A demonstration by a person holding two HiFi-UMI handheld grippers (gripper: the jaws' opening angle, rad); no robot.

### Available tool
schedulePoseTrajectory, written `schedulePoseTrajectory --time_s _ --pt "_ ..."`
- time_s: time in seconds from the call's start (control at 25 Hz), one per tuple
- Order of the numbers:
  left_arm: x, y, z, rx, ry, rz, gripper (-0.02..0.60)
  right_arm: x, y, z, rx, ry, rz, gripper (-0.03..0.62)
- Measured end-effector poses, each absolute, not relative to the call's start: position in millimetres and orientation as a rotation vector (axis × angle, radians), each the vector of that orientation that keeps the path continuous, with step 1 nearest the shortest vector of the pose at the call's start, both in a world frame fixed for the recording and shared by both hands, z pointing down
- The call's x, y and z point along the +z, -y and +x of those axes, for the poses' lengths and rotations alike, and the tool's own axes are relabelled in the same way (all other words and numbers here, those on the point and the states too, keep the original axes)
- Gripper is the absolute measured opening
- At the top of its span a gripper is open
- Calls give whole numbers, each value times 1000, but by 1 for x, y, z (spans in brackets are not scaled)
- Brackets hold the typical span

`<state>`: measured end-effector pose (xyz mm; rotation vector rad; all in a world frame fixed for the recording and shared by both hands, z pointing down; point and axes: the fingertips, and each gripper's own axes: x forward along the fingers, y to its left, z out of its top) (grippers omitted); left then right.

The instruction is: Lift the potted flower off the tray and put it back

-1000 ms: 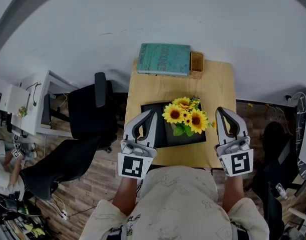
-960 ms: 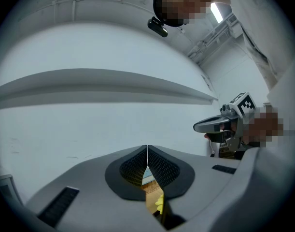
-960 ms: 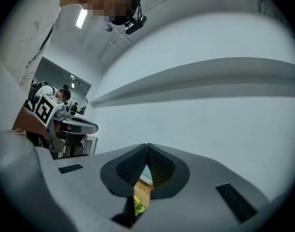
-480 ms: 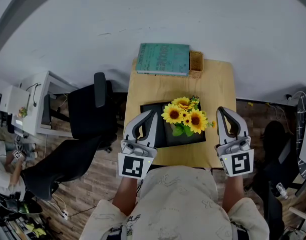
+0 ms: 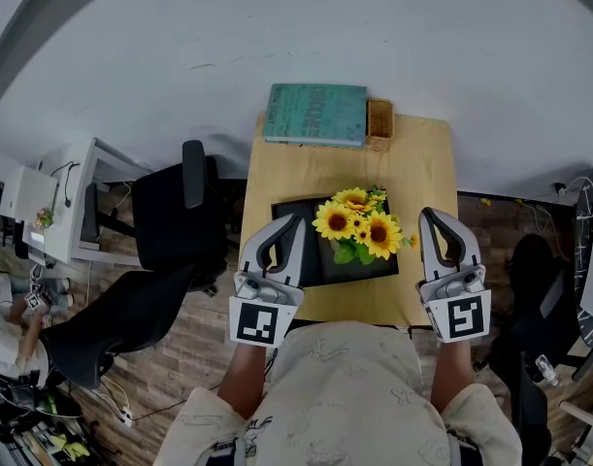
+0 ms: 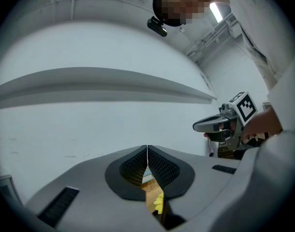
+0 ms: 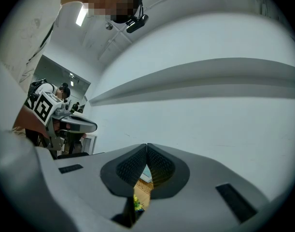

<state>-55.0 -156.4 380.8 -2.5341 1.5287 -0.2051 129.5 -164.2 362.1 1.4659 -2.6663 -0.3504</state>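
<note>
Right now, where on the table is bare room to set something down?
Bare wood: the band between book and tray, and the right side of the table from basket down past the tray. Crowded: far edge, and around the potted flower.

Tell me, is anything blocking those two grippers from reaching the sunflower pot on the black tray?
Nothing visible does. The pot of yellow sunflowers stands on the flat black tray, flanked by the left gripper and right gripper, both shut and empty. The teal book and small wicker basket lie beyond it, at the far edge.
</note>
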Motion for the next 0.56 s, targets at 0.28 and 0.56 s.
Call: schedulePoseTrajectory --time_s 0.28,0.56 --pt "380 155 -54 -201 -1528 -2532 8 360 163 131 -362 2674 1472 15" --pt "380 153 -53 -203 -1528 -2535 8 361 161 132 -360 2669 1466 15"
